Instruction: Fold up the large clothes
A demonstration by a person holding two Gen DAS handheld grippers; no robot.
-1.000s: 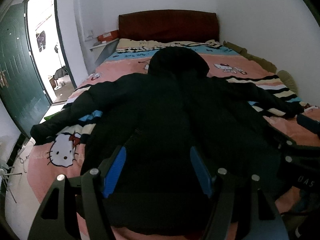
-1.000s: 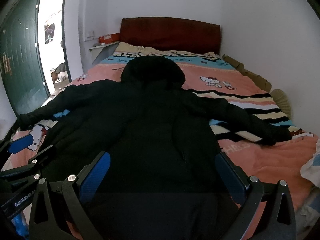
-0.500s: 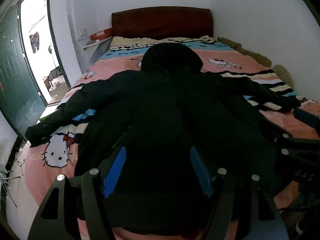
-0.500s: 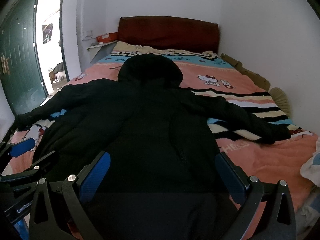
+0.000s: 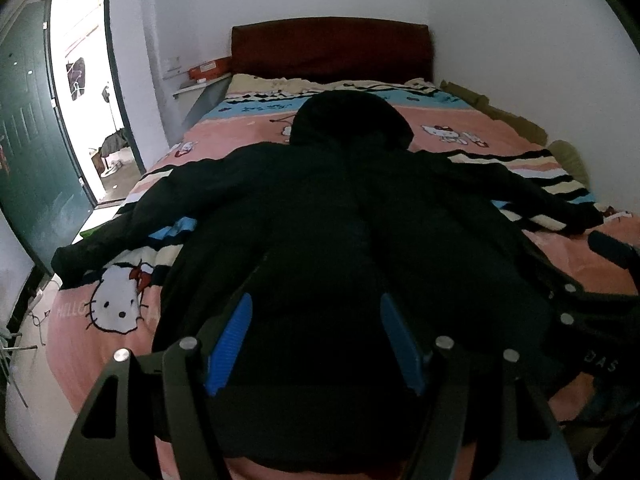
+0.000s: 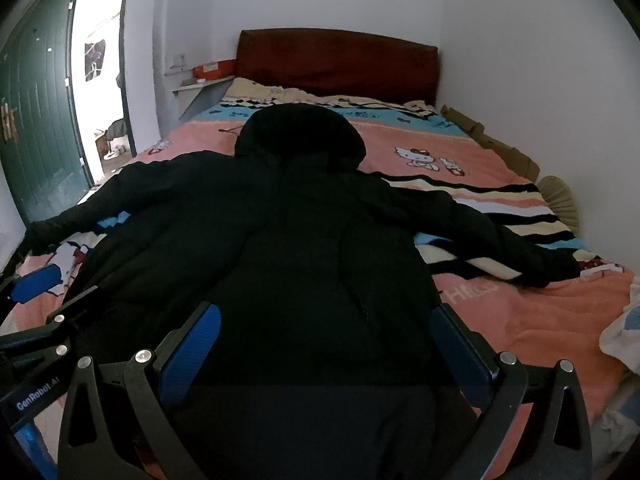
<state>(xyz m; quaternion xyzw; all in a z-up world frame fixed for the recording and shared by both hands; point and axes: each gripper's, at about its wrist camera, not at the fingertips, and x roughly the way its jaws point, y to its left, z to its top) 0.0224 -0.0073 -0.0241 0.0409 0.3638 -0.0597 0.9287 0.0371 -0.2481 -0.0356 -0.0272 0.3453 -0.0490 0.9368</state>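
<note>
A large black hooded jacket lies flat on the bed, hood toward the headboard, both sleeves spread out sideways; it also shows in the right wrist view. My left gripper is open above the jacket's hem, left of centre, and holds nothing. My right gripper is open wide above the hem, further right, and holds nothing. Each gripper shows at the edge of the other's view: the right one and the left one.
The bed has a pink cartoon-cat blanket and a dark red headboard. A green door stands open at the left. White walls close the far and right sides. A white cloth lies at the bed's right edge.
Both views have shifted slightly; the jacket lies as before. Both grippers stay open and empty.
</note>
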